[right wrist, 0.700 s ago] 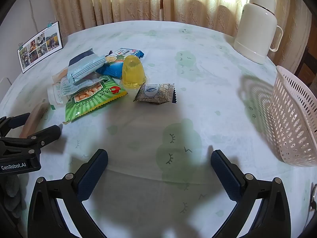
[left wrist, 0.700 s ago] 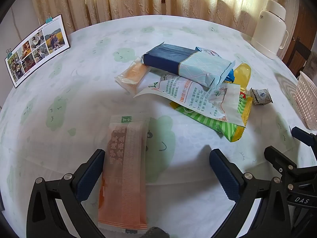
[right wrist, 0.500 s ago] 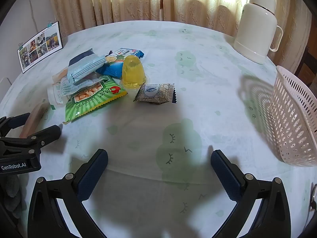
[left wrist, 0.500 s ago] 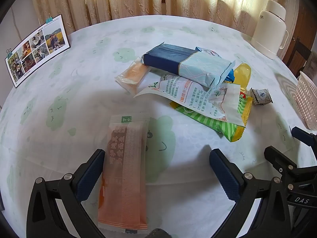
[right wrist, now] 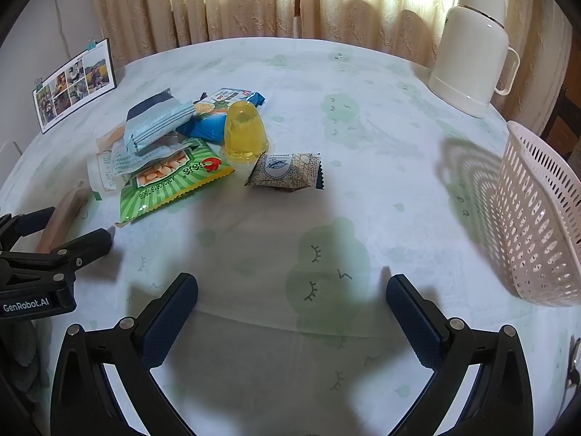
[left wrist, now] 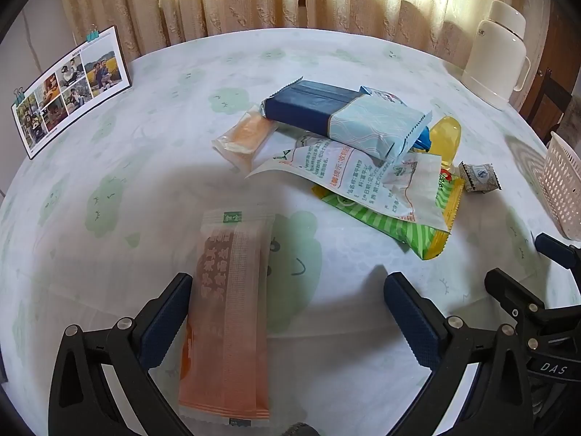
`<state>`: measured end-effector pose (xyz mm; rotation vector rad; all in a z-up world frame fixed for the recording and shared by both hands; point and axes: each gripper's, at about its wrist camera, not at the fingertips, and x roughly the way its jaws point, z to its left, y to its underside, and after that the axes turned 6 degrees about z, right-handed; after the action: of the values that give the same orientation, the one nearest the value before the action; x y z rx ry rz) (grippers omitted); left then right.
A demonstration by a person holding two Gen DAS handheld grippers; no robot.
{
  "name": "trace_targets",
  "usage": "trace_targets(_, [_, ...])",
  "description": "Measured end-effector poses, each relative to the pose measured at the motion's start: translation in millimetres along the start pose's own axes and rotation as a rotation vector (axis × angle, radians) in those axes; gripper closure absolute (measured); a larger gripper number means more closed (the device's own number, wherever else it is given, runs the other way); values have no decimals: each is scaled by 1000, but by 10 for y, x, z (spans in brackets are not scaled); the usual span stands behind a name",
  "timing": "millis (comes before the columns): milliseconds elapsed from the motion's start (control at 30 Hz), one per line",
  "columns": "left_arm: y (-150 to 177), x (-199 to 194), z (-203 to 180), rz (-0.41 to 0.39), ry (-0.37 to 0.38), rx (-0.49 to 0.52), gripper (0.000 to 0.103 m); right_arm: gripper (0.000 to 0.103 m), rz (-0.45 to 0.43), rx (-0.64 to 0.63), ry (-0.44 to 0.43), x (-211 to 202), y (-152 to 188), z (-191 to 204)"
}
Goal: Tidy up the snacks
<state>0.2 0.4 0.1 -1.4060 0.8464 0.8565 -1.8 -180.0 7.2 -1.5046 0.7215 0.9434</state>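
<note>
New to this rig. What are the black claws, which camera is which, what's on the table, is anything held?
No robot arm here: a person holds a two-finger gripper in each hand, each with a fisheye camera looking along its fingers.

The left wrist view shows the left gripper, jaws wide open, over a long orange packet lying flat, not gripped.

The right wrist view shows the right gripper, also open, with only tablecloth between its fingers.

Also there: a snack pile, a yellow jelly cup, a small wrapped snack, a pink basket, a white flask and a photo card.

Nothing is held.
</note>
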Motion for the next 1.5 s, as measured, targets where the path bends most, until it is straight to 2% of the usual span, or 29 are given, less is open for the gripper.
trace_targets(1200, [-15,14,41,1,9,17,0,0,11,-22,-13,43,-24,17])
trace_targets(1433, [-72,29,48,16,40,86,0,0,8,-27,-20,34,-8,8])
trace_targets(1500, [-103,24,90,16,37,85,4,0,8,-27,-20,33,-10,7])
